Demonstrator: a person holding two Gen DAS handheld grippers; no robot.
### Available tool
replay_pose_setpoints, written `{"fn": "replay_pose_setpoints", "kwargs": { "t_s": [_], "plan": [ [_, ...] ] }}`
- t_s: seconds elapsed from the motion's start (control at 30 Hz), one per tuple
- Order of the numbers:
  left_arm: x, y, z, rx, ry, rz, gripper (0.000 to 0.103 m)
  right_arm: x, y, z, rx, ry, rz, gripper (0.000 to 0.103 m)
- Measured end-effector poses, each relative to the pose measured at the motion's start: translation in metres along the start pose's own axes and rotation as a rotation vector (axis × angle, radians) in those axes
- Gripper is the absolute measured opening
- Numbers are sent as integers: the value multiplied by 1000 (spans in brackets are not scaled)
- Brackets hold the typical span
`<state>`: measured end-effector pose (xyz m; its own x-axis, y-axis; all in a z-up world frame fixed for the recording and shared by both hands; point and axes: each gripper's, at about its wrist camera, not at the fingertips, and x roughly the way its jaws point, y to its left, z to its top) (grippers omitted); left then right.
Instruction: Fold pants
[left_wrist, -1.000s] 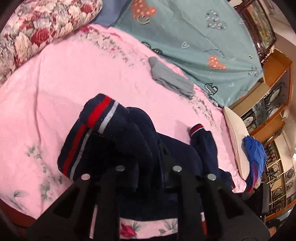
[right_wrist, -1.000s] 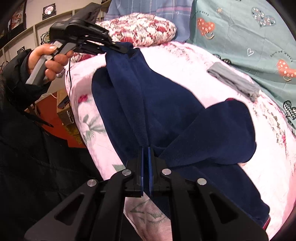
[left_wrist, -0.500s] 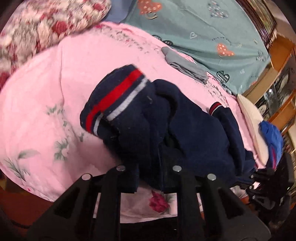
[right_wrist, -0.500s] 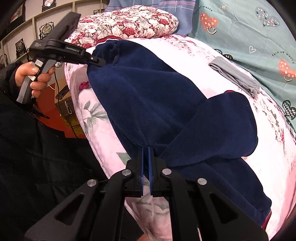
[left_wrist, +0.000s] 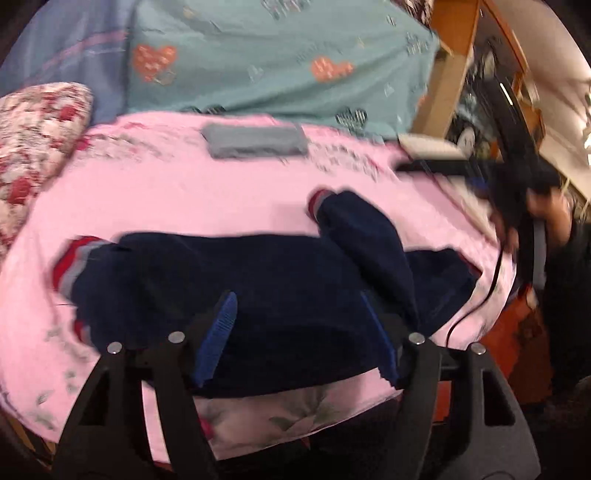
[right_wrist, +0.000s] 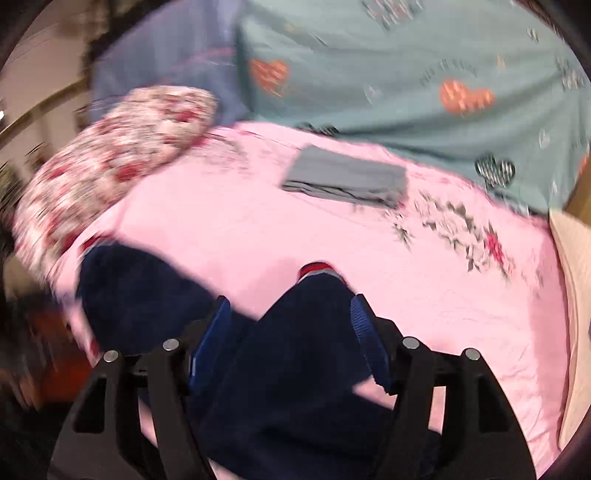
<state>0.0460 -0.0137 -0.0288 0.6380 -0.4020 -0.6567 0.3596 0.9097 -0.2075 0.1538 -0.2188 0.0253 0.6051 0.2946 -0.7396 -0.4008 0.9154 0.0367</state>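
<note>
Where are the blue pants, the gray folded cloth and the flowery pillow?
Pants (left_wrist: 280, 280): left wrist view, middle of the navy fabric.
Gray cloth (right_wrist: 347, 179): right wrist view, its top face.
Pillow (right_wrist: 122, 144): right wrist view, its flowered top.

Navy pants (red-grey cuffs), pink bedspread

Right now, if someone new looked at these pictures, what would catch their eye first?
Probably the navy pants, lying spread along the near edge of the pink bedspread, a red and grey striped cuff at the left end. Both sets of jaws, just opened, stand wide above the pants with nothing pinched. Farther back lies a folded grey garment.
</note>
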Motion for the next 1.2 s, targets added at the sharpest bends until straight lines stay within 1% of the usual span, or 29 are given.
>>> {"fn": "replay_pose_setpoints", "kwargs": {
  "t_s": [0.07, 0.1, 0.13, 0.17, 0.2, 0.23, 0.27, 0.3, 0.33, 0.4, 0.43, 0.53, 0.57, 0.63, 0.67, 0.7, 0.77, 0.83, 0.9, 0.97, 1.0, 1.07, 1.13, 1.17, 1.2],
  "plan": [
    [25, -12, -5, 48, 50, -14, 68, 38, -1, 17, 57, 101, -9, 72],
    [36, -16, -9, 63, 77, -8, 68, 63, 4, 22, 57, 167, -41, 72],
    [43, -17, -12, 67, 92, -5, 68, 86, 10, 23, 35, 225, -102, 72],
    [48, -16, -15, 59, 104, -4, 68, 107, 15, 21, 15, 275, -153, 72],
    [50, -12, -17, 46, 110, -7, 69, 122, 17, 17, 5, 313, -180, 70],
    [50, -11, -17, 42, 107, -14, 69, 136, 19, 9, -7, 352, -210, 50],
    [49, -10, -17, 44, 104, -16, 69, 147, 22, 1, -38, 389, -239, 35],
    [46, -10, -18, 49, 102, -15, 69, 151, 24, -5, -59, 404, -231, 17],
    [48, -11, -17, 53, 101, -16, 69, 146, 24, -10, -71, 390, -220, 10],
    [47, -11, -17, 55, 98, -21, 69, 118, 15, -12, -52, 305, -197, 9],
    [48, -12, -17, 56, 96, -22, 69, 95, 7, -12, -15, 248, -167, 9],
    [48, -14, -17, 47, 85, -36, 74, 20, -18, -17, 94, 68, -82, 9],
    [48, -15, -17, 45, 82, -38, 75, -4, -25, -26, 123, 1, -56, 9],
    [50, -15, -17, 42, 78, -40, 76, -55, -46, -59, 234, -126, -28, 9],
    [50, -16, -17, 40, 76, -42, 76, -73, -58, -82, 296, -172, -23, 9],
    [50, -15, -17, 39, 75, -43, 76, -82, -67, -99, 346, -200, -27, 9],
    [50, -16, -17, 37, 75, -44, 76, -88, -87, -151, 477, -215, -45, 9],
    [50, -18, -17, 45, 78, -45, 76, -76, -101, -192, 572, -196, -44, 9],
    [50, -23, -18, 58, 82, -38, 78, -59, -113, -223, 659, -183, -29, 9],
    [49, -29, -18, 76, 84, -35, 80, -53, -112, -237, 694, -199, 0, 10],
    [48, -32, -19, 85, 84, -37, 80, -53, -108, -238, 700, -204, 7, 13],
    [45, -36, -18, 98, 81, -48, 80, -55, -108, -238, 709, -204, 13, 25],
    [41, -42, -16, 113, 67, -50, 80, -67, -110, -239, 712, -210, -9, 43],
    [41, -44, -15, 118, 62, -51, 80, -77, -110, -236, 711, -227, -39, 49],
    [41, -47, -13, 123, 55, -51, 80, -83, -113, -232, 709, -246, -75, 58]
  ]
}}
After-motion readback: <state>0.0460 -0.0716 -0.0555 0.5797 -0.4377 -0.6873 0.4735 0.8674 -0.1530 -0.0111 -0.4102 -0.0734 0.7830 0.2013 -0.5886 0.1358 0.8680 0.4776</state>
